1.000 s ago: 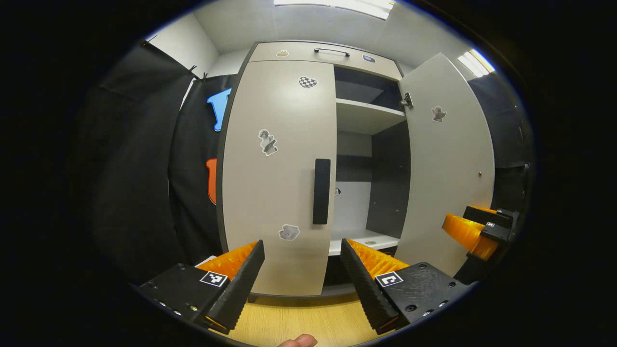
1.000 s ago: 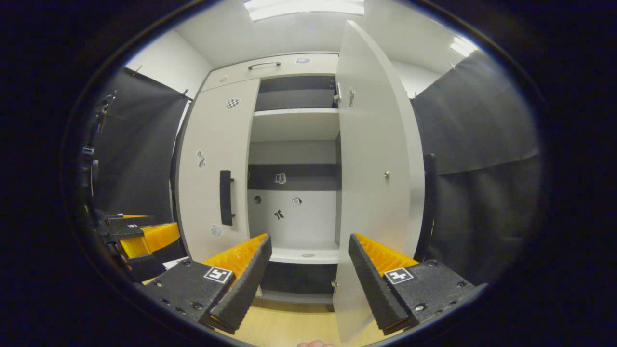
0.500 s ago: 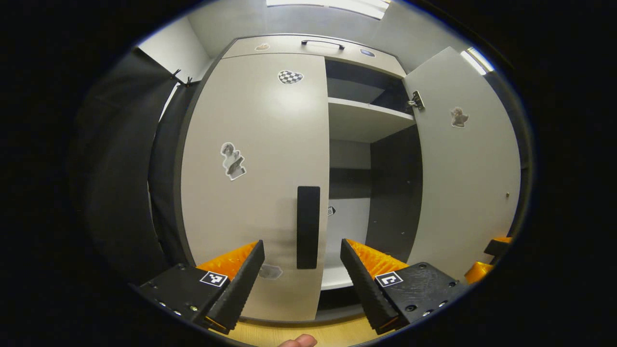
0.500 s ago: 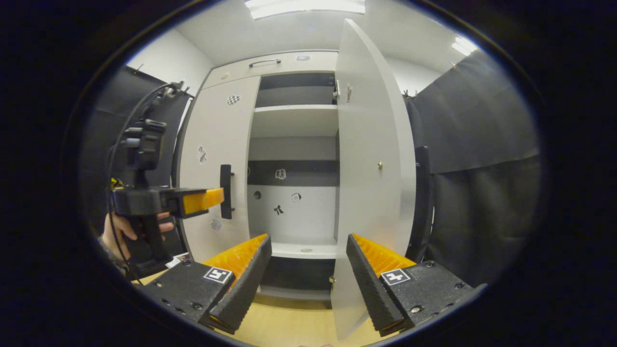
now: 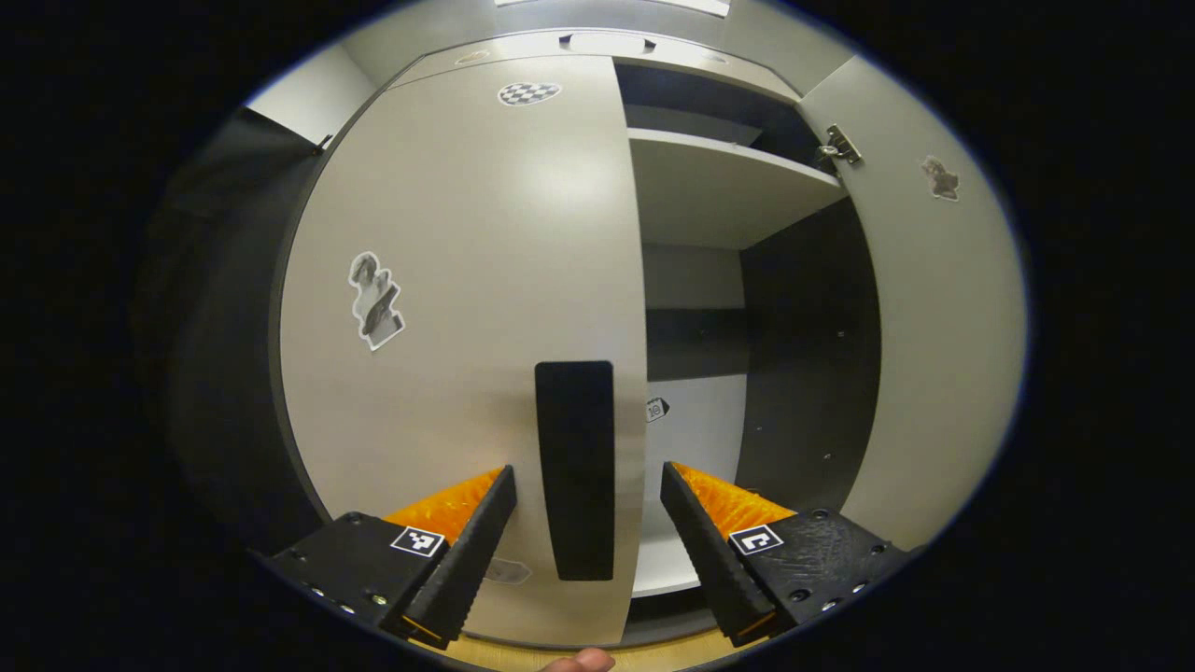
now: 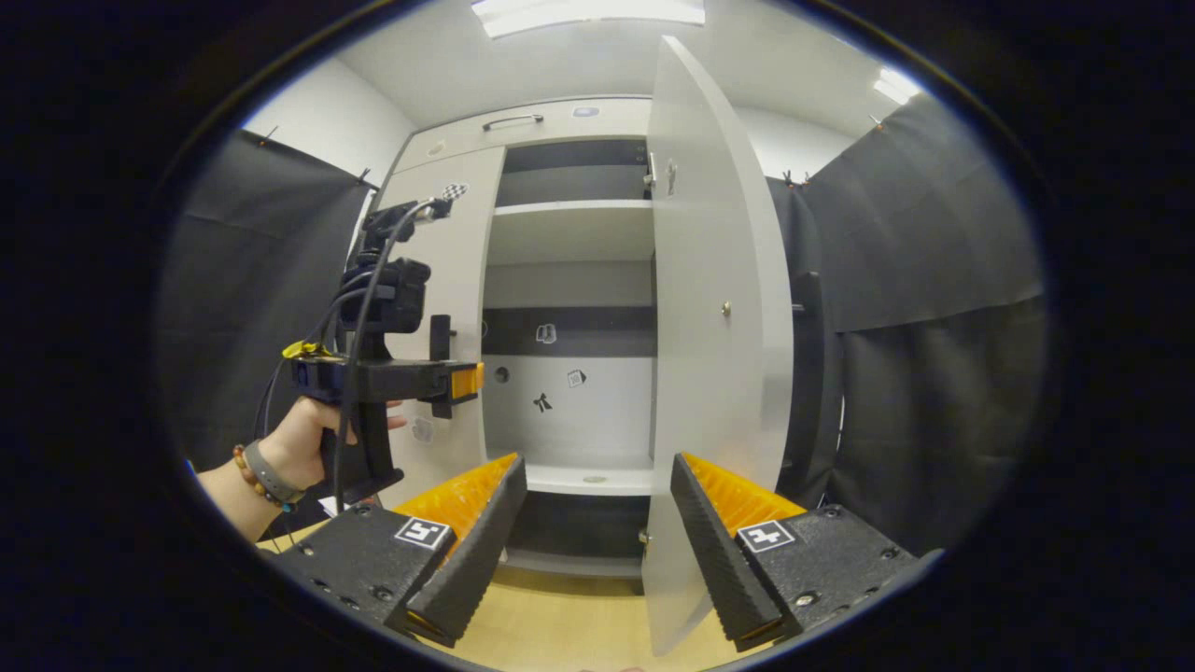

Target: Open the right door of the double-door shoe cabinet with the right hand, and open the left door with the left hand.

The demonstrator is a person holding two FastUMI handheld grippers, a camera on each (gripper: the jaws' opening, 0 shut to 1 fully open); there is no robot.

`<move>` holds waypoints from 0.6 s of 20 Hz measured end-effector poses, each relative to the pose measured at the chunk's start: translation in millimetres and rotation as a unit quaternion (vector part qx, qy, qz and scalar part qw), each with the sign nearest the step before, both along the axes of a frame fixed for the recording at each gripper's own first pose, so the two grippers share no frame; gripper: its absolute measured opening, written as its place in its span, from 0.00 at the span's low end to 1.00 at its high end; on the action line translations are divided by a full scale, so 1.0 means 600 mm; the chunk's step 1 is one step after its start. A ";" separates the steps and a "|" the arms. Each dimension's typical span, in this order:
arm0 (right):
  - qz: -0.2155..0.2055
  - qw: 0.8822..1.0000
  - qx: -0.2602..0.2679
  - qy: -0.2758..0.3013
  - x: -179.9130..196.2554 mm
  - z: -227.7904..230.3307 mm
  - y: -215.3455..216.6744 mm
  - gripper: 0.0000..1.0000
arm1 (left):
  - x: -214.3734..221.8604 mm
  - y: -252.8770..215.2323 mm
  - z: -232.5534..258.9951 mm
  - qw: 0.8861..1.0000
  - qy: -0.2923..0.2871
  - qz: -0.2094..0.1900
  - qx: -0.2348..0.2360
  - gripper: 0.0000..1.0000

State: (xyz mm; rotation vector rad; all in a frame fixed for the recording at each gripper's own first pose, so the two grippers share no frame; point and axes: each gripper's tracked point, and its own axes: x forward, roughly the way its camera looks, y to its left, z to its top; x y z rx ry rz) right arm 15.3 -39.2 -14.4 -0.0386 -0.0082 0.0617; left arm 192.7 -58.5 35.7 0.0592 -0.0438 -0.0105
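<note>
Left gripper view: left claw (image 5: 586, 523) gaped wide around the left door's (image 5: 467, 308) rigid handle (image 5: 574, 467) at 6 o'clock; likely light-swinging.

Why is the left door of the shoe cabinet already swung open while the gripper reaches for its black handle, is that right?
Not quite. The left door is shut; the right door stands open, as the right gripper view shows. The left gripper does reach for the black handle.
</note>
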 end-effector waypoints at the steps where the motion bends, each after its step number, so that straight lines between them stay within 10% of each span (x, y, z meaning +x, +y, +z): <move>1: 0.000 1.000 0.000 -0.001 0.000 0.000 0.000 0.97 | 0.000 0.000 0.000 1.000 0.000 -0.001 -0.006 0.95; 12: 0.002 1.000 0.006 -0.005 -0.001 -0.001 0.000 0.97 | 0.002 0.014 -0.004 1.000 0.007 0.006 -0.002 0.86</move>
